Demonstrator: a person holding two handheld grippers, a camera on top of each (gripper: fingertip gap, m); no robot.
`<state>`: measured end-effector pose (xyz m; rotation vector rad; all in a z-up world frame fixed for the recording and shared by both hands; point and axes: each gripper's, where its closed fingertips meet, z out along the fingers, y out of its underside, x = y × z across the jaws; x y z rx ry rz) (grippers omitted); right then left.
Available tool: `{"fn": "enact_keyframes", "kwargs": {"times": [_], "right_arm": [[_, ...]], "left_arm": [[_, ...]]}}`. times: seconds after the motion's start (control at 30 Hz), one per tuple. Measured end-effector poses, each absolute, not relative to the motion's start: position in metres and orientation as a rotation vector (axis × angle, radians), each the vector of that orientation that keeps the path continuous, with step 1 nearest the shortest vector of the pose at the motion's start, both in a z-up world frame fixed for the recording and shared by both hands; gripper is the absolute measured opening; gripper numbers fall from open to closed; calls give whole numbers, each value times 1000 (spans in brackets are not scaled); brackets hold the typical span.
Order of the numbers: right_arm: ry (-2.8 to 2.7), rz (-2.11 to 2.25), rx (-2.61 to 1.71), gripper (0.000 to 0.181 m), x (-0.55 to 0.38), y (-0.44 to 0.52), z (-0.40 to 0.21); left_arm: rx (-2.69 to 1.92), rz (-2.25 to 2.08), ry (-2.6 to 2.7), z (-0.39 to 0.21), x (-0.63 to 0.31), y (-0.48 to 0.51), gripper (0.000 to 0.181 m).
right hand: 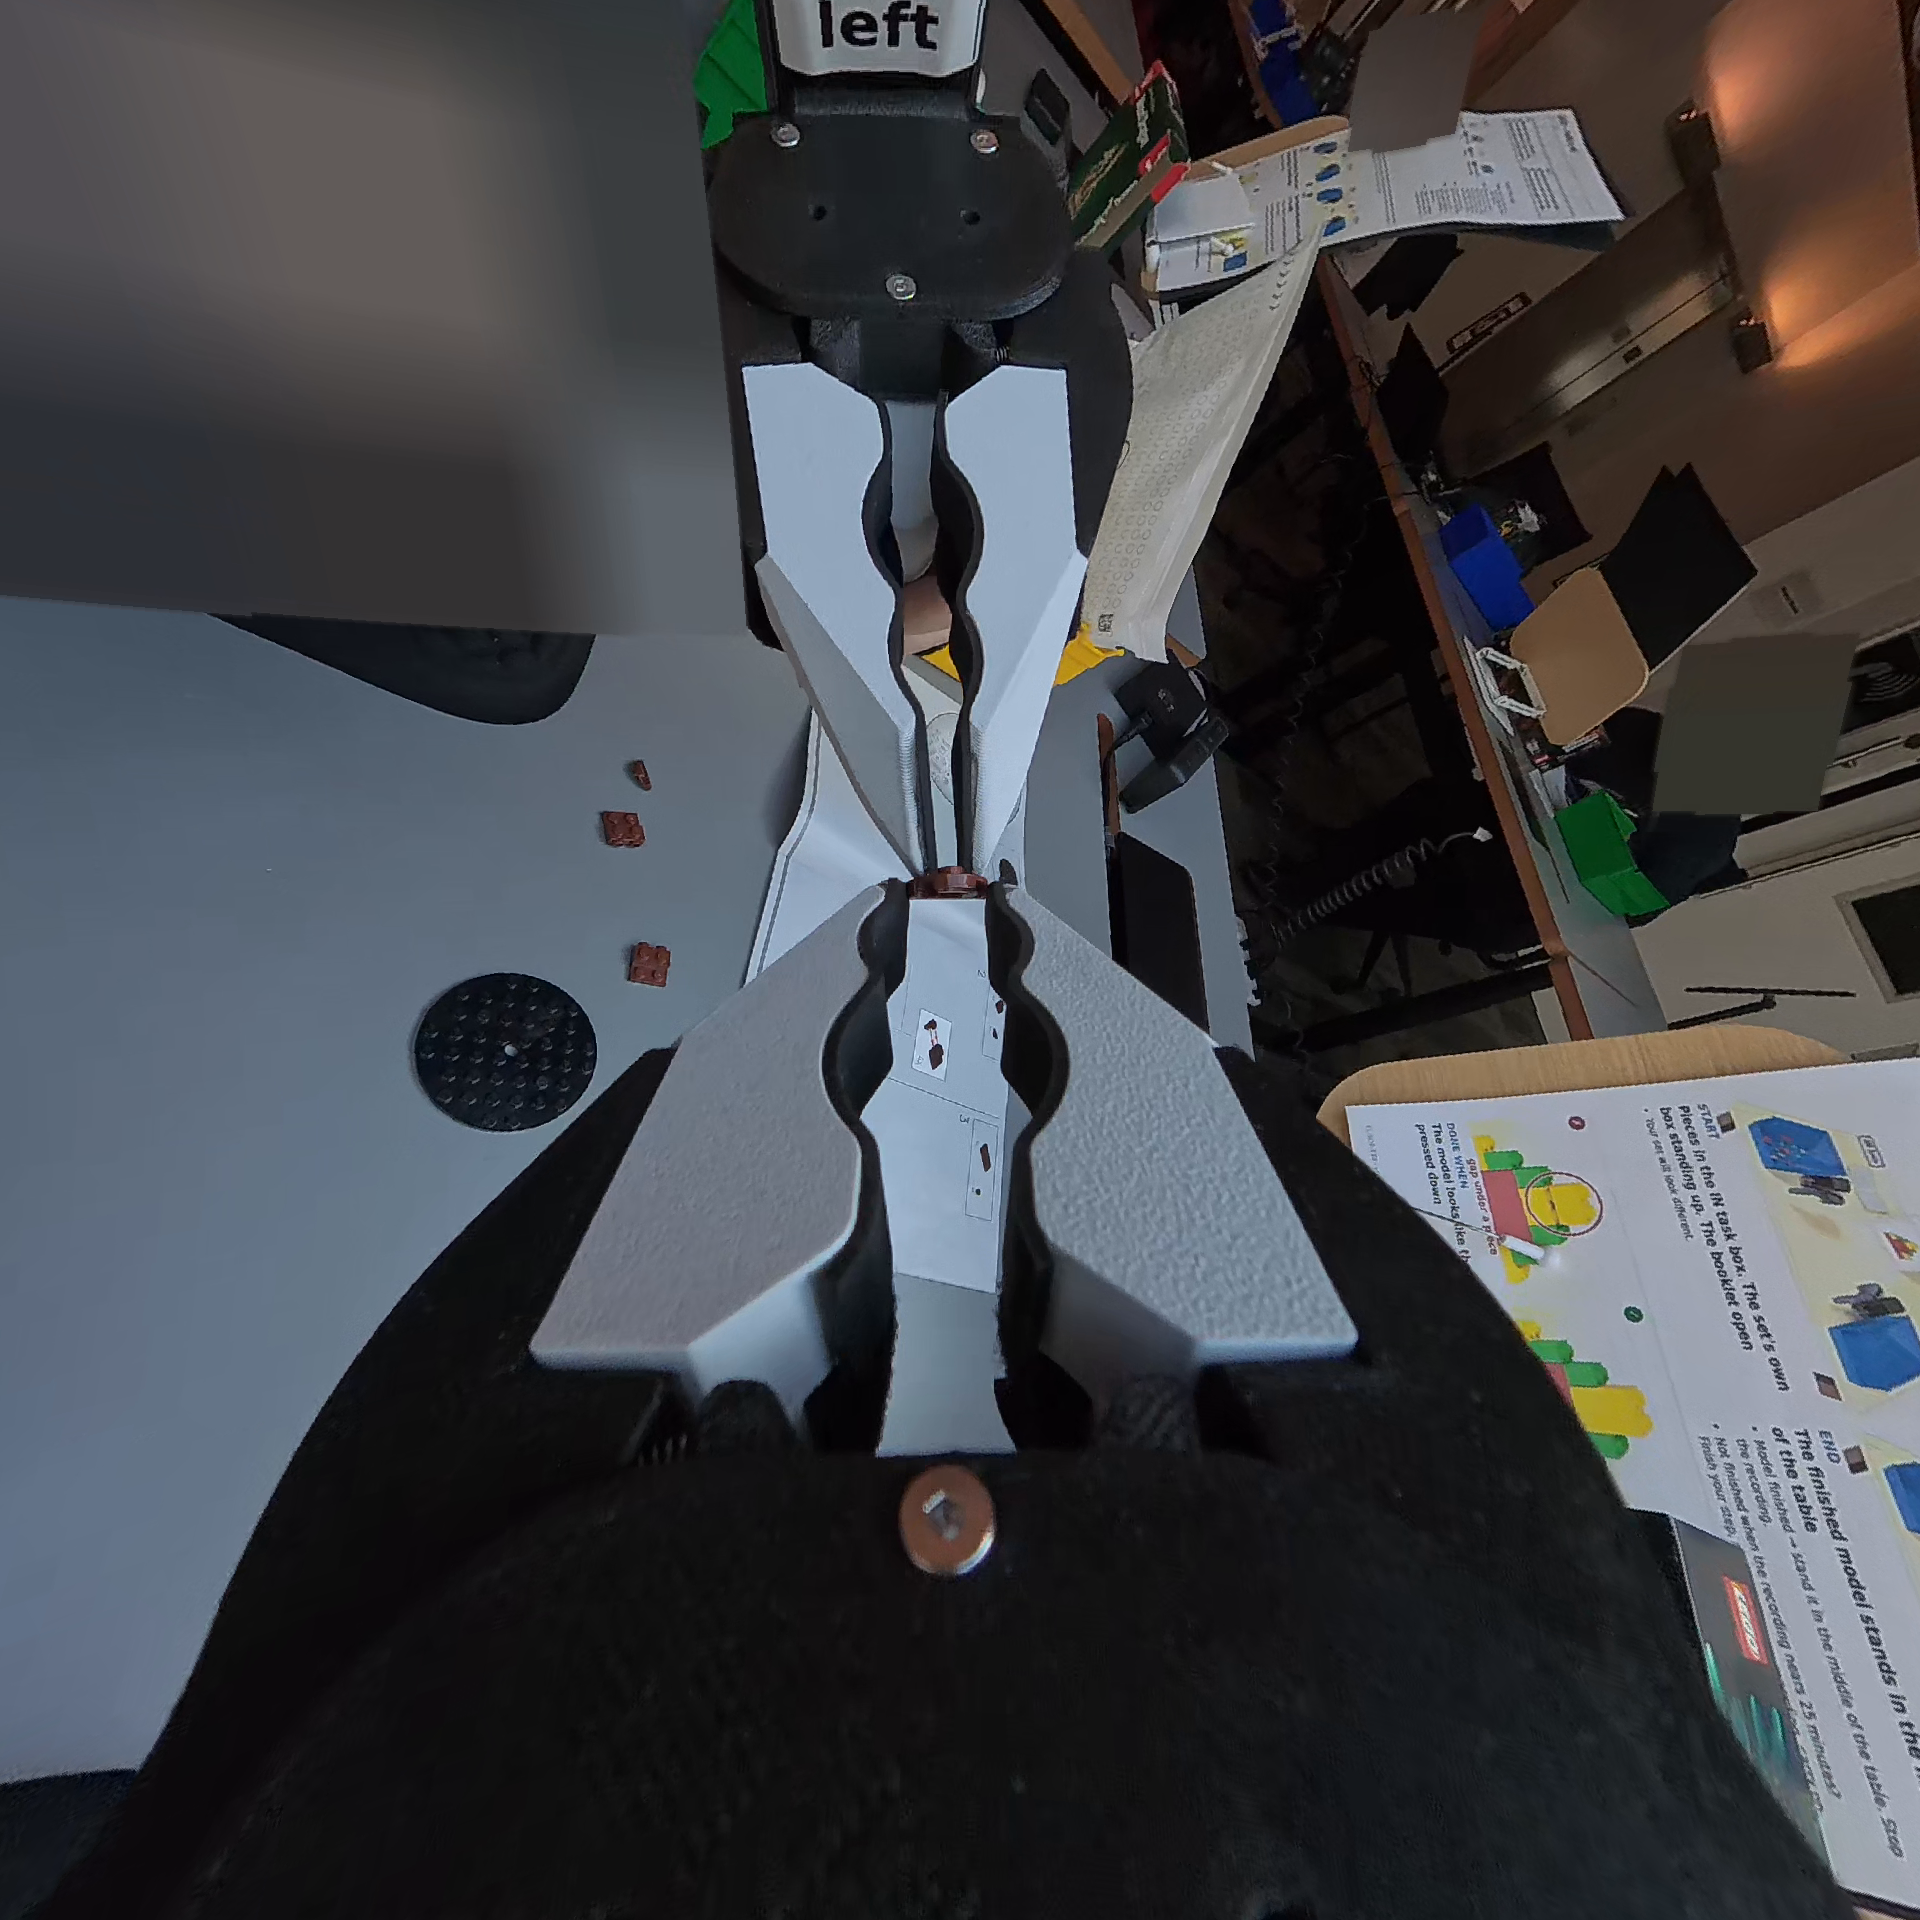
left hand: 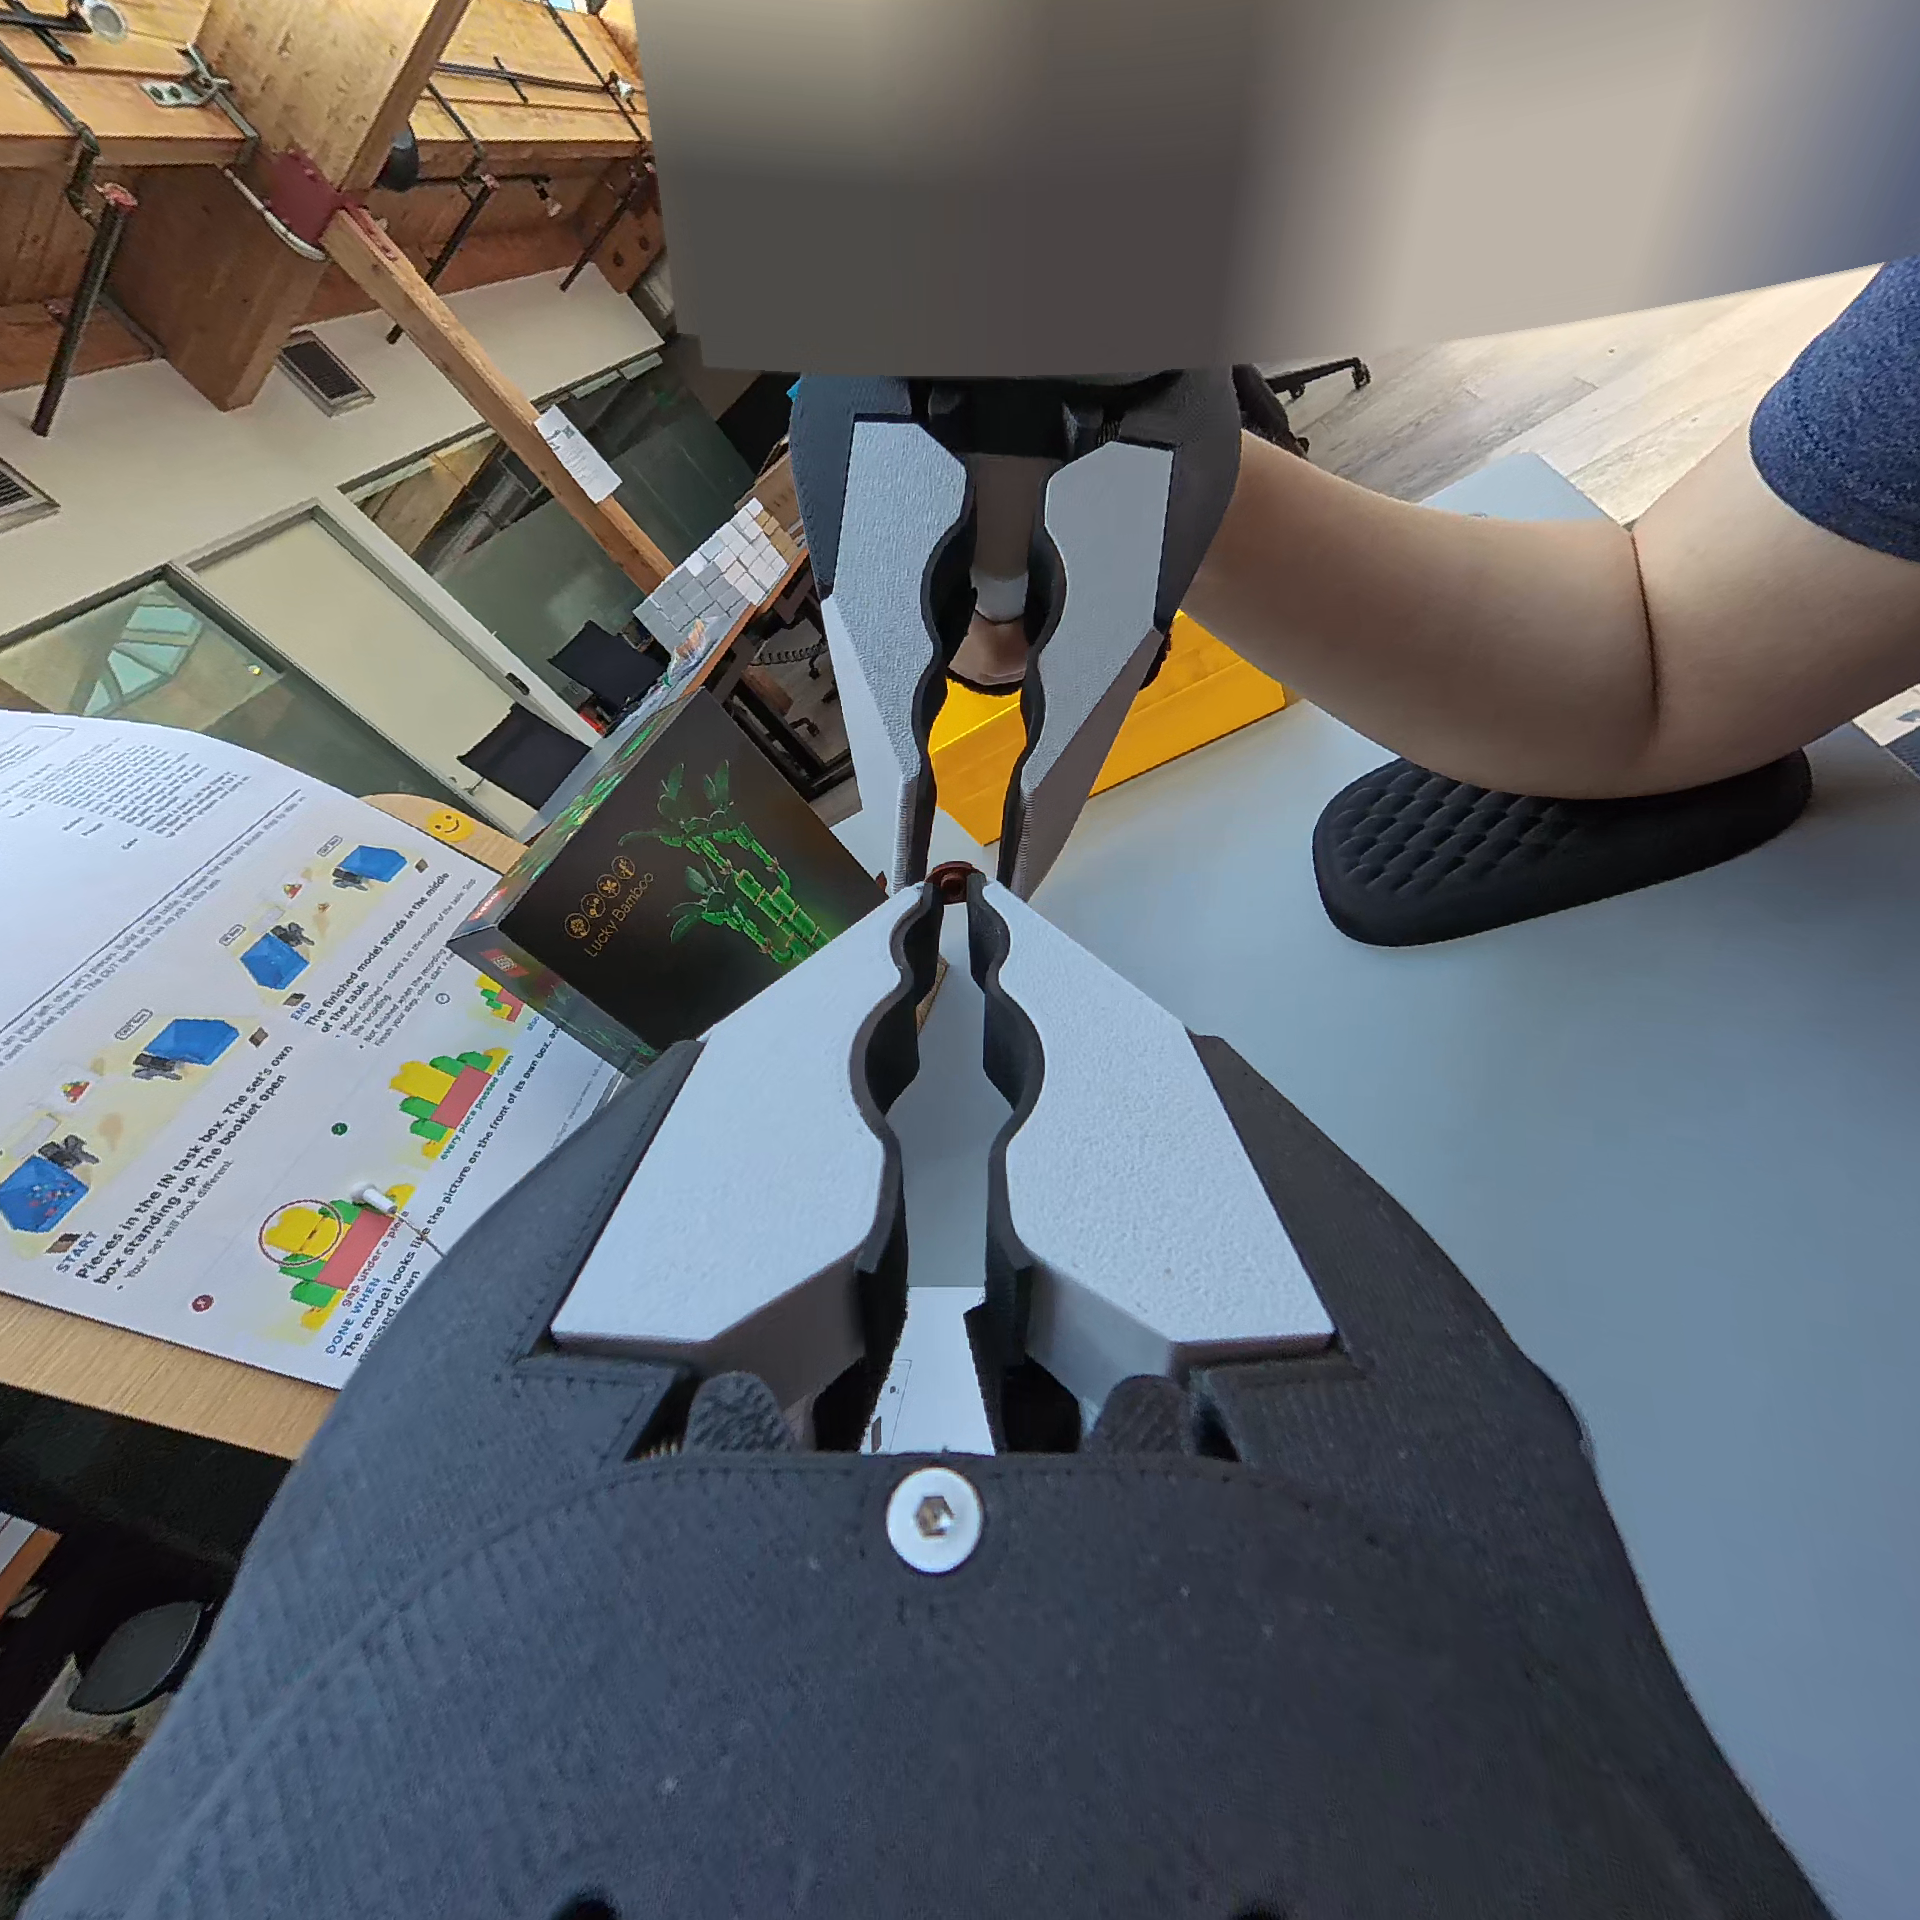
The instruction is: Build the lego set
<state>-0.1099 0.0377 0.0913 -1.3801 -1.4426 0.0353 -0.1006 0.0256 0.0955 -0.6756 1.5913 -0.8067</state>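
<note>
Reddish-brown, round studded piece pinched tip to tip between nearly closed left gripper and right gripper.

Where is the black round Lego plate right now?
In the right wrist view, the black round plate lies flat on the grey table, left of the right hand-held gripper, just below three small brown pieces.

A small round reddish-brown Lego piece sits pinched where two sets of gripper tips meet, above an open instruction booklet. On the grey table, three small brown pieces lie near a round black studded plate.
</note>
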Motion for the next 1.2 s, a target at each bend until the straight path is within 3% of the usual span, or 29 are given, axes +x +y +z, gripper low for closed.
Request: {"fn": "enact_keyframes", "kwargs": {"times": [0.7,0.8,1.0,1.2], "right_arm": [[-1343,251,-1337,23,-99,44,103],[-1339,456,-1443,26,-105,58,73],[-1344,643,-1786,28,-156,92,-67],[-1374,669,-1930,35,-166,92,-127]], "left_arm": [[-675,-782,1500,113,-123,48,1],[-678,-795,1399,135,-148,61,2],[-673,-798,1265,165,-197,77,1],[-640,-822,1246,174,-211,74,1]]}}
